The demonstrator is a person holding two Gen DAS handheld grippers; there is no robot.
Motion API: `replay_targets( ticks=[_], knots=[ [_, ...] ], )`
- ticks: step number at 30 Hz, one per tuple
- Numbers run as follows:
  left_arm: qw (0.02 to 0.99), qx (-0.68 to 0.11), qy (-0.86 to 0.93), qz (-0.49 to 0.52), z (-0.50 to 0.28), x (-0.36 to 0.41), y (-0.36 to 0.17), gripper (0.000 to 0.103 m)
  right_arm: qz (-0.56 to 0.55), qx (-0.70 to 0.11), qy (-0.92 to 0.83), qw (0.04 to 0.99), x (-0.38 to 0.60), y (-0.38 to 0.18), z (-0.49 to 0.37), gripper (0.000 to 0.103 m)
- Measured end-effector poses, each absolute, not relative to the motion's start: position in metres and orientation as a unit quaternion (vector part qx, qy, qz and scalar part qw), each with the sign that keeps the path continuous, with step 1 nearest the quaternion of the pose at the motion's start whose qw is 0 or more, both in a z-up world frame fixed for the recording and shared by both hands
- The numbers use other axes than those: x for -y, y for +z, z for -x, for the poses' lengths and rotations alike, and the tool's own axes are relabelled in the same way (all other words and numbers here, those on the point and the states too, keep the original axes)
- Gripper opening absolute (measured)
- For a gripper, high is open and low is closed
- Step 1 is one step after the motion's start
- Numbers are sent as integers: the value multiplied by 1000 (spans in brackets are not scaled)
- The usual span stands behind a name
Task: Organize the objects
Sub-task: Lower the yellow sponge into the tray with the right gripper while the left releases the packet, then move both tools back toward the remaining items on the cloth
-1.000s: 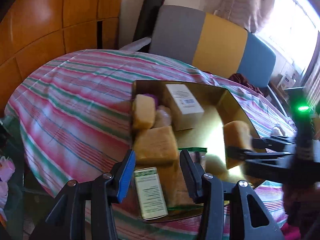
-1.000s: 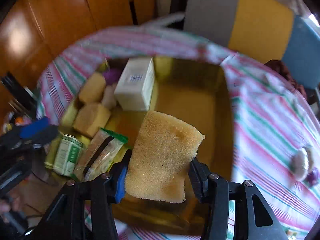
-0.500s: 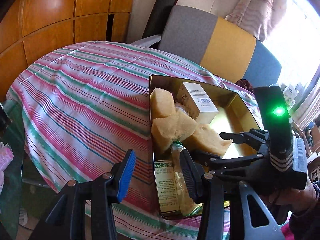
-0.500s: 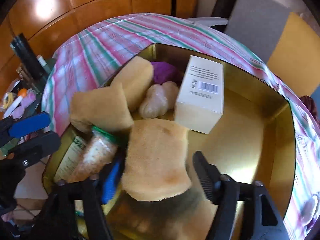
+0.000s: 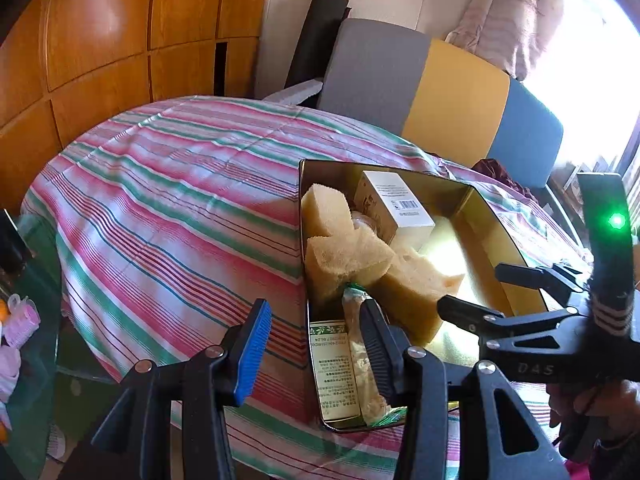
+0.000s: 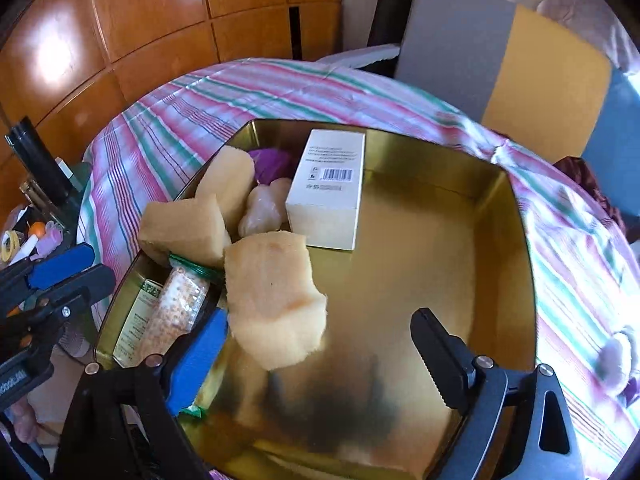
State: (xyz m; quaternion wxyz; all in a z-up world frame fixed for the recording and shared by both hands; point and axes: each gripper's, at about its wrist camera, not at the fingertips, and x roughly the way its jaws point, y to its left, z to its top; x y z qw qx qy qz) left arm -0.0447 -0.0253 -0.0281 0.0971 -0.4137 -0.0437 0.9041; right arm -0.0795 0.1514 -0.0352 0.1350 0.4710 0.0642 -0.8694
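A gold tin tray (image 6: 516, 240) sits on the striped tablecloth (image 5: 180, 200). Along its left side it holds a white barcode box (image 6: 328, 188), two sponges (image 6: 184, 228), a purple thing (image 6: 272, 160), a pale lump (image 6: 264, 208), a bead packet (image 6: 176, 308) and a green-label box (image 6: 138, 320). A third sponge (image 6: 272, 292) lies loose beside my right gripper's blue finger. My right gripper (image 6: 320, 320) is over the tray with its jaws opening, and no pad presses on anything. My left gripper (image 5: 314, 312) hangs at the tray's near left corner, open with nothing between its fingers.
A chair with a grey, yellow and blue back (image 5: 420, 80) stands behind the table, with wooden wall panels (image 5: 100, 40) to the left. A small pale object (image 6: 616, 356) lies on the cloth right of the tray. Clutter sits on a low glass table (image 5: 20, 320) at the left.
My right gripper carried the sponge to the tray's left side, then opened and let it go beside the other sponges. The left gripper kept its opening.
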Motion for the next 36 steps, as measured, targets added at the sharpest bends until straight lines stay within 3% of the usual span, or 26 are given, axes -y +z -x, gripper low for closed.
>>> replay_targets(
  ticks=[36],
  knots=[
    [140, -26, 911, 388, 18, -27, -8, 46, -434, 13, -898, 72, -224, -9, 11, 103]
  ],
)
